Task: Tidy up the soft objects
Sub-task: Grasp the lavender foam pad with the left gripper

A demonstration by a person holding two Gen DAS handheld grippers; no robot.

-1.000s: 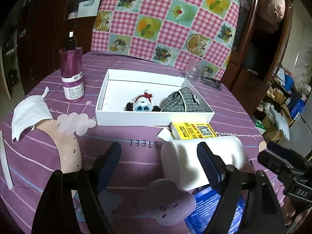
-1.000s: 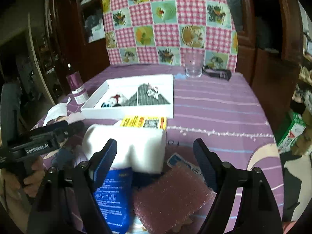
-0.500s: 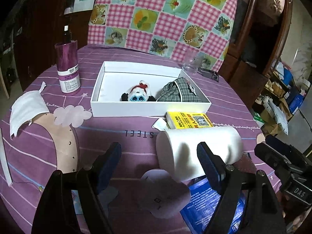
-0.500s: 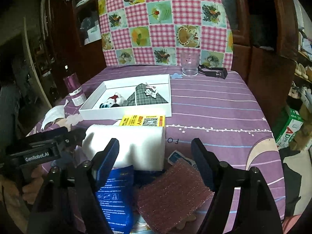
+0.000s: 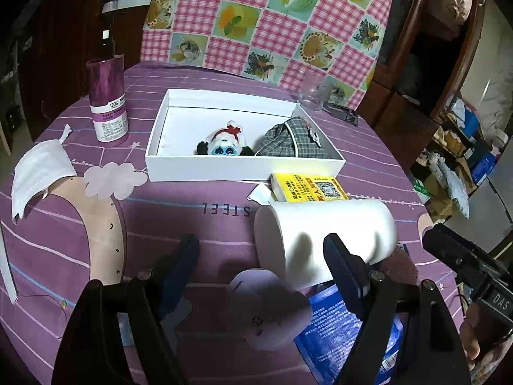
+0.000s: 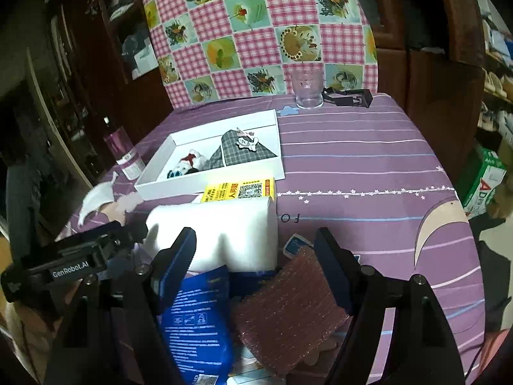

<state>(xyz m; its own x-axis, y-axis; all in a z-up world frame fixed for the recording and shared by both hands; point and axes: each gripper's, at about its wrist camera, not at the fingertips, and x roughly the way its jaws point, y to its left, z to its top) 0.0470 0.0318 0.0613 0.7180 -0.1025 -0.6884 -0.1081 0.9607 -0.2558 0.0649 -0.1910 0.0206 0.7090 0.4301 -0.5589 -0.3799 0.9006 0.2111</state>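
One sponge (image 6: 288,301) btwn closing right jaws

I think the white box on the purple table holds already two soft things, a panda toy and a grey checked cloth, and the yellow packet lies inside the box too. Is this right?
Not quite. The yellow packet lies outside the white box, on the table against the box's near wall, as the left wrist view shows. The panda toy and the grey checked cloth are indeed inside the box.
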